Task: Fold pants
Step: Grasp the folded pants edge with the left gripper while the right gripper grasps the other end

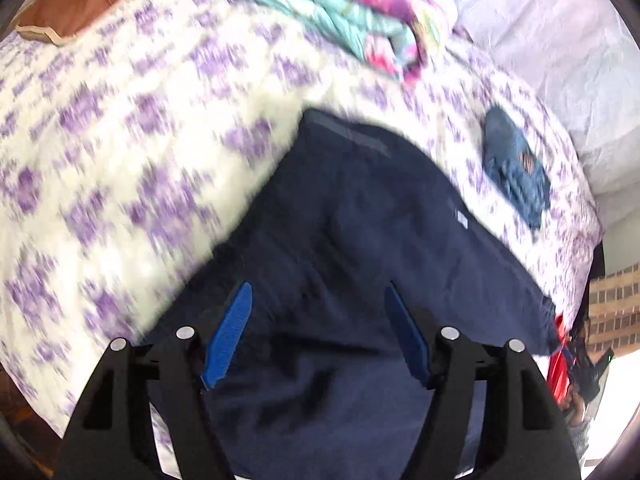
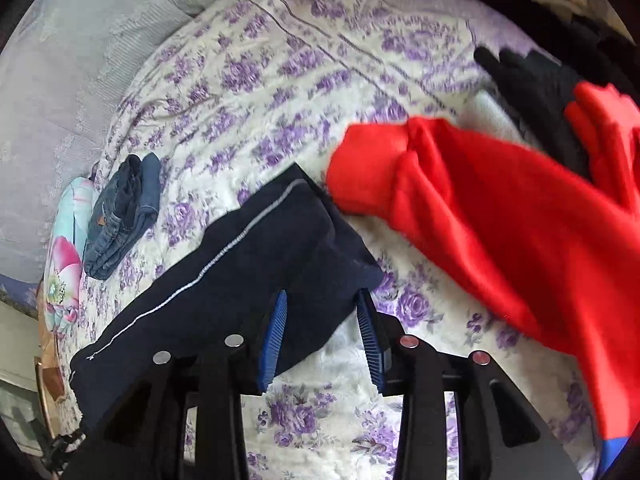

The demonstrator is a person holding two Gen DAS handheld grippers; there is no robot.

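Dark navy pants [image 1: 352,232] lie on a white bedspread with purple flowers [image 1: 100,160]. In the left wrist view my left gripper [image 1: 318,292] is open, its blue pads wide apart just above the cloth. In the right wrist view the pants [image 2: 240,264] show a thin grey side stripe and look folded lengthwise. My right gripper [image 2: 322,294] is open, its pads on either side of the pants' end corner, nothing pinched between them.
Folded blue jeans [image 1: 516,168] [image 2: 124,216] lie beside the pants. A red garment [image 2: 500,224] and black clothes [image 2: 532,92] lie at the right. A floral quilt [image 1: 344,12] and a brown cushion [image 1: 76,4] sit at the far side. The bed edge [image 1: 592,248] is at the right.
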